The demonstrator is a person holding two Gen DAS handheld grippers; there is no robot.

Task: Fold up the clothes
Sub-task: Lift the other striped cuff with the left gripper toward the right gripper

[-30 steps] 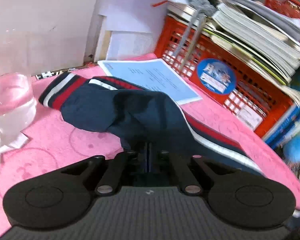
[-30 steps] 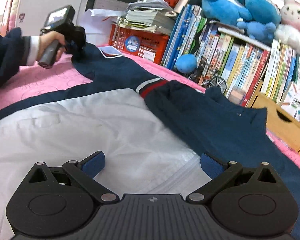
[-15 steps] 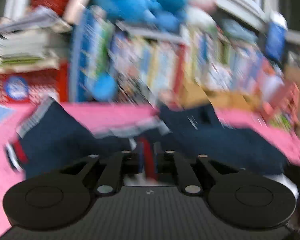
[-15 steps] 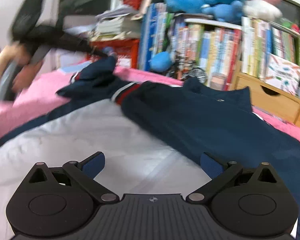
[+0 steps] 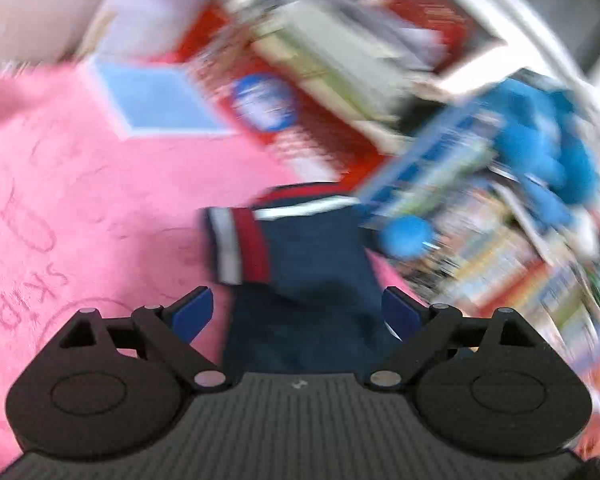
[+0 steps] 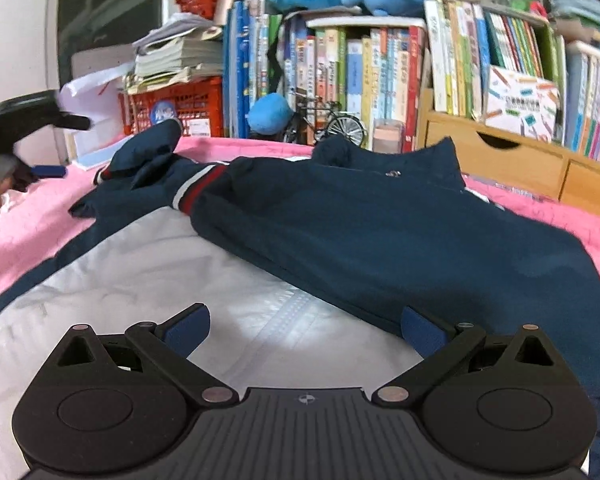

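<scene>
The navy jacket (image 6: 380, 232) lies on the pink blanket (image 6: 28, 232), white lining (image 6: 148, 280) showing, one sleeve (image 6: 140, 160) flopped over near the red crate (image 6: 172, 108). The left gripper (image 5: 296, 312) and right gripper (image 6: 304, 328) both have fingers apart, holding nothing. That loose sleeve could slide off or bunch up, leaving a lumpy fold.

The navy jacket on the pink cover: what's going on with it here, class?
A person holding two grippers is folding the navy jacket on the pink cover. The left gripper is open above the striped cuff of a sleeve lying folded inward. The right gripper hovers open above the white lining, holding nothing.
</scene>
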